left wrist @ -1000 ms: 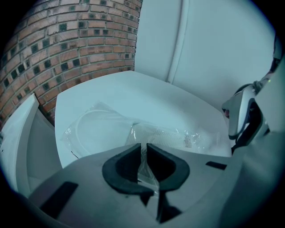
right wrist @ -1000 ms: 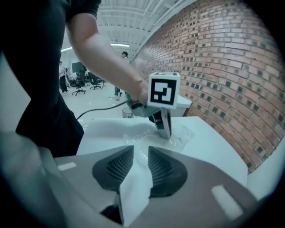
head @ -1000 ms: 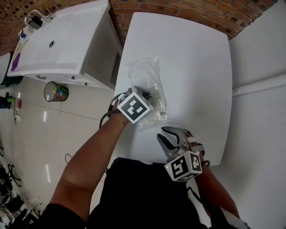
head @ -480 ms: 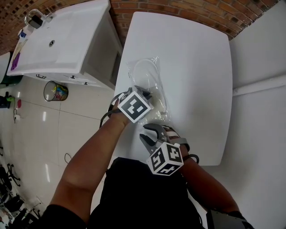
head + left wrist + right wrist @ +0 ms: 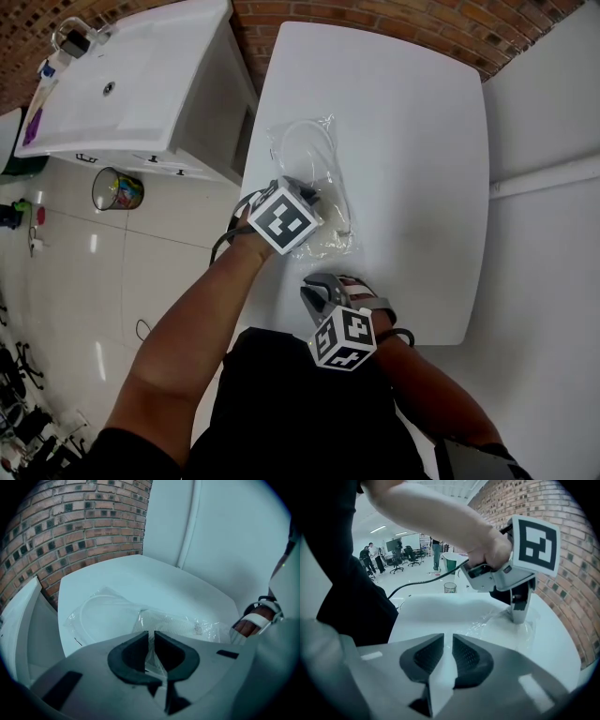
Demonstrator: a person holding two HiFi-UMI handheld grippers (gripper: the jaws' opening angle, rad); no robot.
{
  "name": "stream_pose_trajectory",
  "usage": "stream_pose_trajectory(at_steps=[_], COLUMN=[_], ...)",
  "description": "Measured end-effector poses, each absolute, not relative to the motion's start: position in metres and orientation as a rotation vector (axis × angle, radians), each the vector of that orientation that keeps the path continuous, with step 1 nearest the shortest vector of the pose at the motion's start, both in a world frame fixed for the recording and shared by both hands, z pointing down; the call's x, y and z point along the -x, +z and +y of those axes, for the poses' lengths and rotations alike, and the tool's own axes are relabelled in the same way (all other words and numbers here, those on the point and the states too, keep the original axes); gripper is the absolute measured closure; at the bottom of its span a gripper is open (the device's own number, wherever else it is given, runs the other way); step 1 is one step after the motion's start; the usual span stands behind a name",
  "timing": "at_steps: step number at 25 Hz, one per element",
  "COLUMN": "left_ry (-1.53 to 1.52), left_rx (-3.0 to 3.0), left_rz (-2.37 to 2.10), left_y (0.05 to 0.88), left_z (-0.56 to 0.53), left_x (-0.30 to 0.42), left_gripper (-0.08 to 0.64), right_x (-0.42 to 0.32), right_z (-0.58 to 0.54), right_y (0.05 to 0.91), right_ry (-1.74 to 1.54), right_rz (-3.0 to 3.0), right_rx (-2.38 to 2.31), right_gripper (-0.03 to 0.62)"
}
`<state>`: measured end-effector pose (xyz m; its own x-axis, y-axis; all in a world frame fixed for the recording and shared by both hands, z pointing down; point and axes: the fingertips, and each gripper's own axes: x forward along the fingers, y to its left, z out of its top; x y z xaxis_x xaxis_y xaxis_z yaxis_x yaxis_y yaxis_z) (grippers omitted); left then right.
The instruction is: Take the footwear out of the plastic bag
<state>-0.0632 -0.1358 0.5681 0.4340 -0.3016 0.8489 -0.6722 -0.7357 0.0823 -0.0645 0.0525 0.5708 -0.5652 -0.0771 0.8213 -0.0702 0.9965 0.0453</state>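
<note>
Footwear (image 5: 307,155), white and flat, lies sealed inside a clear plastic bag (image 5: 328,187) on the left half of the white bench (image 5: 412,141). The bag runs from the far middle of the bench back toward the near edge. Its near end is crumpled and drawn up into a ridge.

The left claw (image 5: 151,641) points steeply down at that near end. Its pads are pinched together on a fold of the bag's film, which stands up between them in the left gripper view.

The right claw (image 5: 446,656) sits just near of the bag, over the near edge of the bench, and is aimed at the left claw's grip. Its jaws have just been closing and now stand a narrow slit apart. Only the bare bench surface shows through the slit, and the film lies just beyond the tips, not between them.

A white sink cabinet (image 5: 122,84) stands to the left of the bench, with a small bin (image 5: 117,192) on the tiled floor beside it.
</note>
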Motion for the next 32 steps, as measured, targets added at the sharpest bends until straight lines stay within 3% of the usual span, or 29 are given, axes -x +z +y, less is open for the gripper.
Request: stream_pose_trajectory(at_steps=[14,21,25,32], left_ry=[1.226,1.238,1.234,1.244], left_rx=[-2.264,-2.283,-2.284,-2.266], left_rz=[-0.818,-0.842,-0.847,-0.846], left_y=[0.570,0.567,0.567,0.570], left_z=[-0.133,-0.138,-0.137,-0.133], left_x=[0.064,0.067,0.065,0.065], left_gripper=[0.514,0.514,0.514,0.514], right_x=[0.045,0.031,0.015,0.000], right_z=[0.068,0.039,-0.002,0.007], right_y=[0.591,0.534,0.548,0.587], right_ry=[0.313,0.494,0.430,0.411], right_rz=[-2.132,-2.267,-2.210,-2.088], right_rx=[-0.142,-0.322,-0.561,-0.554], right_gripper=[0.534,0.537,0.537,0.548])
